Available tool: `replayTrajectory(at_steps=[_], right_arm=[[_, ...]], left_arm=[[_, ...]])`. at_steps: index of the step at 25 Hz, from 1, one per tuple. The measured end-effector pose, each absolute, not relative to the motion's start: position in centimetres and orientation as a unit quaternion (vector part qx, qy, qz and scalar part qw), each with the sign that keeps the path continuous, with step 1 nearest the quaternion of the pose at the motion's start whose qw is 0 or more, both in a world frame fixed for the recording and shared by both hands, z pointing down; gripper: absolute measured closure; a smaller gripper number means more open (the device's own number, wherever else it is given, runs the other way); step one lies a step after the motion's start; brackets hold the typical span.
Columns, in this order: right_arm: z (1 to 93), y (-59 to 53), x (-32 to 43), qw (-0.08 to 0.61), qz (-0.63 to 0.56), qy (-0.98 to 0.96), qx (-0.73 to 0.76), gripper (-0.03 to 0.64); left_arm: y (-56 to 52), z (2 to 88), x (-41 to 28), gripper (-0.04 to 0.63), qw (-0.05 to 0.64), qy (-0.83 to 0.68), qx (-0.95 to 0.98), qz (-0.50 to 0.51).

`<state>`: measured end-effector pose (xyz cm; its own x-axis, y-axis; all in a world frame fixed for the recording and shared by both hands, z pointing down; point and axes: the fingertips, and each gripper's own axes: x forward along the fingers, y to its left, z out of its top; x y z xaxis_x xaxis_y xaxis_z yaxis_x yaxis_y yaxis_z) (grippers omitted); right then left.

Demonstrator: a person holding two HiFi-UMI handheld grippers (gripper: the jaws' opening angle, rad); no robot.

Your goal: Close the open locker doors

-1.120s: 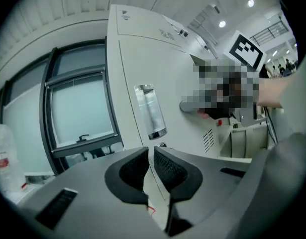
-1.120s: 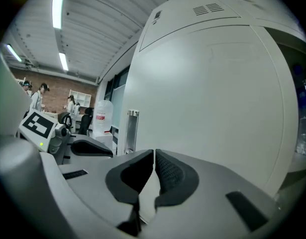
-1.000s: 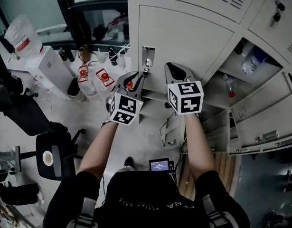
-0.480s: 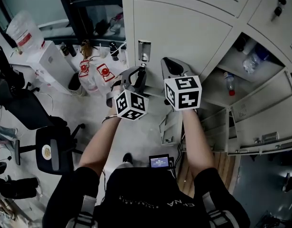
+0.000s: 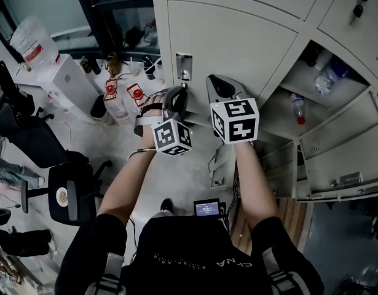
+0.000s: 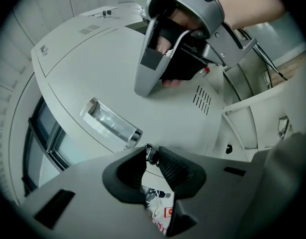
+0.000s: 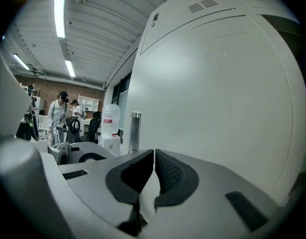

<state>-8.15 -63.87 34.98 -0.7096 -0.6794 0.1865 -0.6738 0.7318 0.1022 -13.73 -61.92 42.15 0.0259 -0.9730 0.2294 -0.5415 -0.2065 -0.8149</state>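
Key [image 6: 150,153] gripped at the door [image 6: 113,68].
The left gripper [image 6: 153,156] clamps it beside the handle [image 6: 110,126]; right gripper [image 7: 153,158] clenched, empty.

Locker door [image 5: 238,42] — matt painted metal; handle [image 5: 184,66] — polished chrome.

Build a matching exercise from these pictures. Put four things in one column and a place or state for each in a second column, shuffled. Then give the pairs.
Things
1. left claw
2. right claw
3. red-capped bottle
4. big water jug

Places and states
A. lying inside an open locker compartment
B. shut, with nothing between its jaws
C. standing on the white dispenser
D. shut on the small key under the door handle

Pairs: 1-D, 2-B, 3-A, 4-C
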Motion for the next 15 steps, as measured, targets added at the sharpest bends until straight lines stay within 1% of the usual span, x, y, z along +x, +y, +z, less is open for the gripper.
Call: replayTrajectory(at_steps=[3,9,15], right_arm=[[34.96,-63.84,-8.2,0.105,-0.013,-0.925,0.365,0.578],[34.98,-63.78,-8.23,0.105,-0.012,-0.925,0.365,0.578],[35.01,-63.78,-8.24,0.107,-0.01,-0.923,0.37,0.578]], left_arm=[[-61.88,42.14,-13.75,0.512,0.263,0.574,-0.663,-0.402],[-61.84,42.38,-13.76,0.52,0.217,0.588,-0.688,-0.366],[-61.9,42.19,-14.09,0.529,0.137,0.609,-0.726,-0.288]])
